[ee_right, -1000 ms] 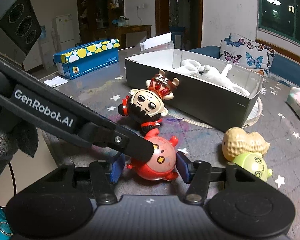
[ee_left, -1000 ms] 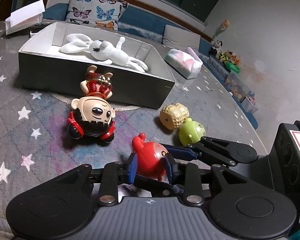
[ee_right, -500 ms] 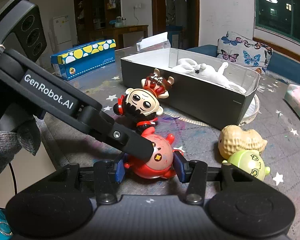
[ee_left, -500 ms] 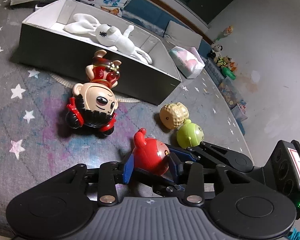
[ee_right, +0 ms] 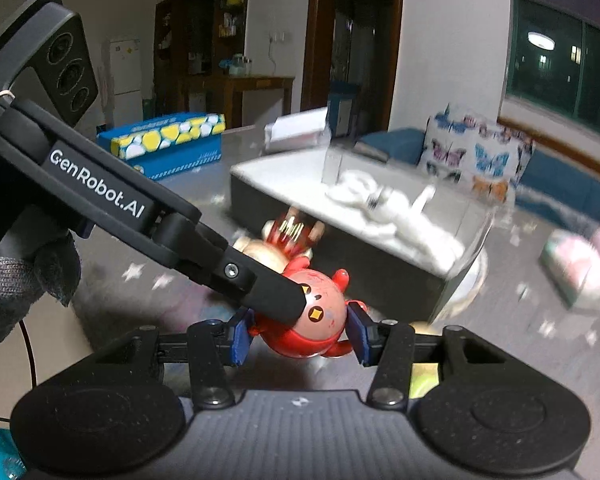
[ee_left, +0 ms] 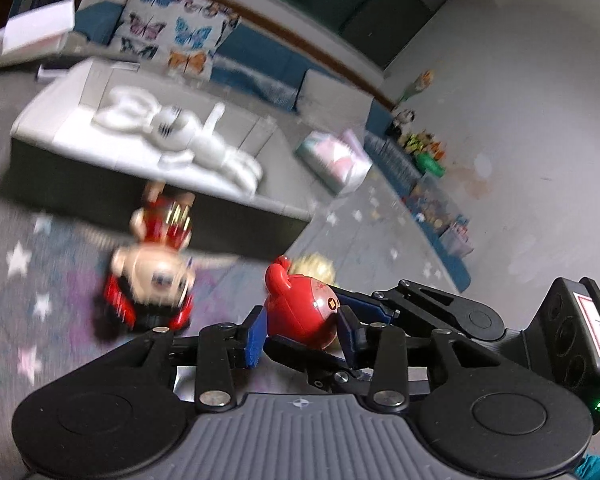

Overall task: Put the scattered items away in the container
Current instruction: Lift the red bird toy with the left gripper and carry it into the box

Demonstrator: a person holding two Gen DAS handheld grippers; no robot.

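Two hand-held grippers are meeting on one small red toy (ee_left: 300, 312) above a grey table (ee_left: 20, 312) printed with stars. In the left wrist view, the left gripper (ee_left: 300, 340) is closing its blue pads on the toy's round sides, and the toy is sitting between them at the twelve o'clock edge of the gripper body. In the right wrist view, the right gripper (ee_right: 298, 334) is bracketing the same toy, with its pads just beside or touching the flanks; whether it is truly squeezing cannot be told.

The open grey box (ee_left: 80, 184), the container, is lying at about eleven o'clock from the toy in the left view. A white rabbit toy (ee_left: 180, 136) is already lying inside it. A big-headed doll (ee_left: 152, 280) is lying on the table at ten o'clock, near the box wall, and a tan peanut-shaped toy (ee_left: 316, 266) is peeking out just behind the red one.

The red toy looks like hard, smooth, light plastic, so it is probably slippery on its curves. Gripping across its widest, roundest part seems safest, avoiding the little horns.
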